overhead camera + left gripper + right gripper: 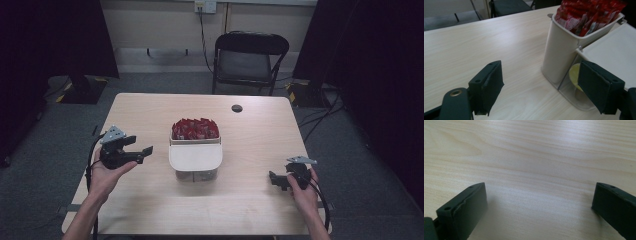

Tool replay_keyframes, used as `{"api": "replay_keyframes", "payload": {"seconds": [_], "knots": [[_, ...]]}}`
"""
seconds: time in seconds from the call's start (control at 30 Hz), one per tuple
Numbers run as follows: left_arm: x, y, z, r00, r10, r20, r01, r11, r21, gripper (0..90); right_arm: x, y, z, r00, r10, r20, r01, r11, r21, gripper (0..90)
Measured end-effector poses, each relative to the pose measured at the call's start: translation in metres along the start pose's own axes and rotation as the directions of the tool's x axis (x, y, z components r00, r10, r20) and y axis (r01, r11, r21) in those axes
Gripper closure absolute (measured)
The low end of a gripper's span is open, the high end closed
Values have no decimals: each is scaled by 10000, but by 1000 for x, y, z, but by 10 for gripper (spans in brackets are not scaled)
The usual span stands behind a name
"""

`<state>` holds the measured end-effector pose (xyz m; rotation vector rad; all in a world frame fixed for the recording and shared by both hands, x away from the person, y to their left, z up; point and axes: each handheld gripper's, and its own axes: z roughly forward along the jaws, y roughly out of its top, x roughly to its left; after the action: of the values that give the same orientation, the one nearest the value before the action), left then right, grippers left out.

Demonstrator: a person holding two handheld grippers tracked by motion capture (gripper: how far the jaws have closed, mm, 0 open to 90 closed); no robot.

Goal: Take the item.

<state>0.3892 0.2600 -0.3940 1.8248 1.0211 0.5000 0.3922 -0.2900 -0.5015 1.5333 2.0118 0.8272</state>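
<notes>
Barely begun, I'd say: left hand-held gripper [145, 151] open w/ nothing in it beside the sachet holder [195, 150], right hand-held gripper [272, 178] open over bare desk [250, 210], red sachets [195, 129] all untouched.

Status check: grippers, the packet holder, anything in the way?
Left gripper open, empty, beside holder. Right gripper open, empty, over bare table. Red packets in holder's back bin. Nothing in the way.

Dim and underexposed in the high view, murky at both sides. Brighter in both gripper views, with soft sheen on the table [531, 157] (overhead light, apparently). Slightly soft close up.
</notes>
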Motion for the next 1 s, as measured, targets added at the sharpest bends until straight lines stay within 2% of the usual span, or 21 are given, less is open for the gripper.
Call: {"api": "replay_keyframes", "payload": {"seconds": [0.17,0.23,0.47,0.77,1.0], "knots": [[-5,6,3,9999,102,116,-102,9999,-39,209,0,0,0,10000,-5,0,5,10000,-2,0],[-4,9,4,9998,110,181,-110,9999,-21,242,0,0,0,10000,-5,-1,5,10000,-3,0],[-10,23,8,9988,245,423,-235,9995,-220,239,0,0,0,10000,-5,-2,5,10000,-1,0],[-20,31,16,9955,547,770,-527,9982,-272,272,0,0,0,10000,-3,0,3,10000,-2,0],[-22,43,18,9940,541,955,-502,9978,-422,282,0,0,0,10000,-2,0,2,10000,-2,0]]}}
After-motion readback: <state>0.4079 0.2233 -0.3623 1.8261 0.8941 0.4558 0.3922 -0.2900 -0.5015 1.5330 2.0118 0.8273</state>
